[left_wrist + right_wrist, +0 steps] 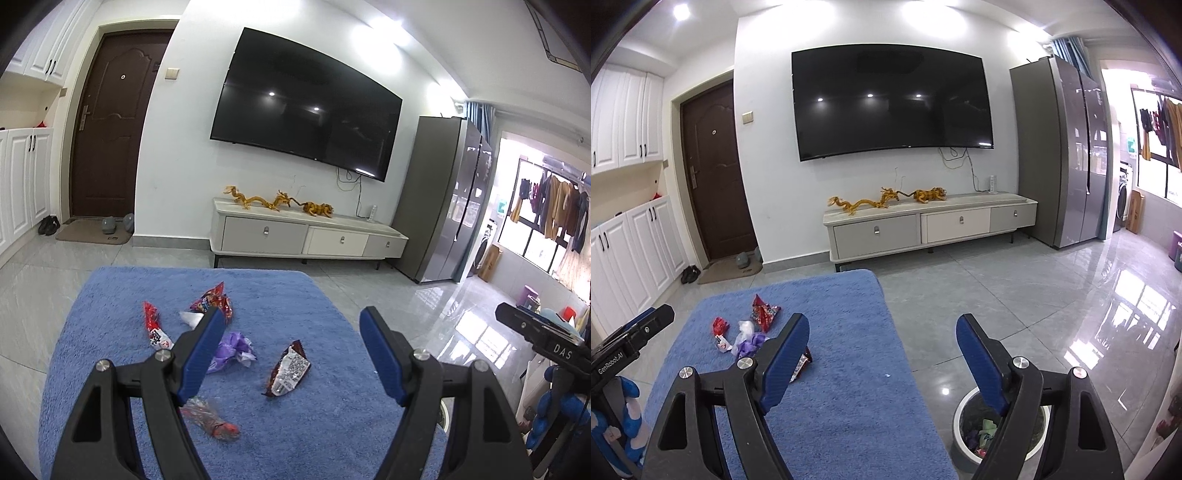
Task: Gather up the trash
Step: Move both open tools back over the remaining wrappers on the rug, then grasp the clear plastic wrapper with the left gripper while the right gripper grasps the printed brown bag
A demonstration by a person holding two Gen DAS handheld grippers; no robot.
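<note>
Blue mat, bin holding wrappers

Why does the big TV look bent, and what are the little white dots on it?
In both wrist views the fisheye lens bends straight things, so the TV bulges and its edges curve. The white dots on the TV screen are ceiling lights reflecting: two in the left wrist view, three in the right wrist view. The shiny floor in the right wrist view glares with window light too.

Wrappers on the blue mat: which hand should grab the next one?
Probably left. The left tool is open right above the dark wrapper; the right tool points beside the pile, nearer the bin.
</note>
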